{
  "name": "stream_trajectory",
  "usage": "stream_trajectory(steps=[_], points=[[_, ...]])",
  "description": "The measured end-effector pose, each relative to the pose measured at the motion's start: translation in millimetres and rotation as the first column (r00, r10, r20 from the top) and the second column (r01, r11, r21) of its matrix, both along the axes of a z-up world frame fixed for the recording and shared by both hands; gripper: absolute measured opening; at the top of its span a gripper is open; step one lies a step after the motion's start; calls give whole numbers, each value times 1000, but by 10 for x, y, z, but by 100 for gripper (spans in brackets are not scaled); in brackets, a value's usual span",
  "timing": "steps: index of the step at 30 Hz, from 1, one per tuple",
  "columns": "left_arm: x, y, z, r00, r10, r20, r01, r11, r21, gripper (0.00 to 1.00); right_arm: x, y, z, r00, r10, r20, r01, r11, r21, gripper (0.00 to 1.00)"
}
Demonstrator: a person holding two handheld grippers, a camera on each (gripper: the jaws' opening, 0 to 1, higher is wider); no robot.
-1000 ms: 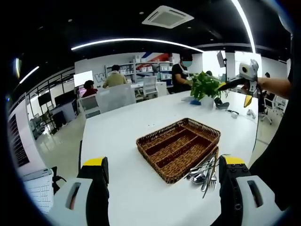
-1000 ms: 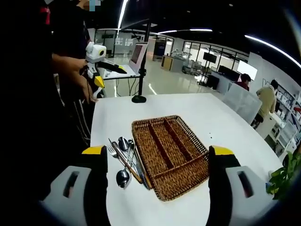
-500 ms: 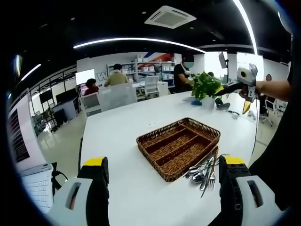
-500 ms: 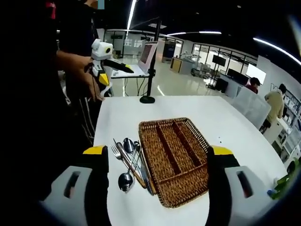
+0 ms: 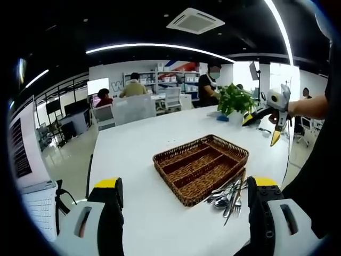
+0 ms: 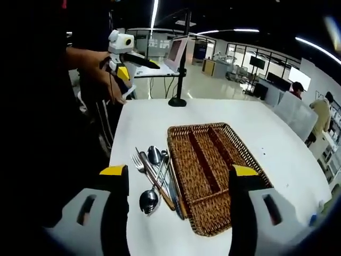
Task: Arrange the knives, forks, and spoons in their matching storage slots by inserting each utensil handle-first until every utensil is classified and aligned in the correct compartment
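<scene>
A brown wicker cutlery tray with long empty compartments lies on the white table. Beside it lies a loose heap of metal spoons, forks and knives. My left gripper is open, its jaws wide apart above the table's near edge with nothing between them. My right gripper is held in a hand at the right, above the table, open. In the right gripper view the wicker tray sits ahead, the utensil heap to its left. My right gripper is open and empty. My left gripper is at the upper left.
A potted plant stands at the table's far end. A black monitor stand rests on the table beyond the tray. The person's dark body fills the left. People sit and stand at desks in the background.
My right gripper has come down and closer over the tray and utensils, and its jaws stand slightly closer together. The left gripper has barely moved. The utensils lie still.
</scene>
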State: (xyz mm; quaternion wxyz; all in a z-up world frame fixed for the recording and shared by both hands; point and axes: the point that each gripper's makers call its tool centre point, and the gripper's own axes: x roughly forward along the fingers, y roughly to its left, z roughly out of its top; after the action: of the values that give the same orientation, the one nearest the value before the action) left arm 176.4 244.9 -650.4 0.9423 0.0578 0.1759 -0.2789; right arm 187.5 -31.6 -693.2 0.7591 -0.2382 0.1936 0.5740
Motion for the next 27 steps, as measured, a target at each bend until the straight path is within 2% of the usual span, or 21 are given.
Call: stream_trajectory(steps=[7,16,24,27], points=[[-30,5,-17,1000,1,-9,-1,1000,2,100,-80,17,-392,998,43,-53,-46,997,-57,68],[-66,24,-9,1000,14,-15,-14,1000,2,100,-156,-50,-826,992,71,-106,-85,988,-127,49],[-128,42,-79,999,10,-42,-9,1000,11,100,-97,-138,-1064,990,80,-118,-100,979,-176,44],[-122,62,-47,999,11,-36,-11,1000,16,100,-75,-148,-1113,991,93,-101,-112,974,-200,41]])
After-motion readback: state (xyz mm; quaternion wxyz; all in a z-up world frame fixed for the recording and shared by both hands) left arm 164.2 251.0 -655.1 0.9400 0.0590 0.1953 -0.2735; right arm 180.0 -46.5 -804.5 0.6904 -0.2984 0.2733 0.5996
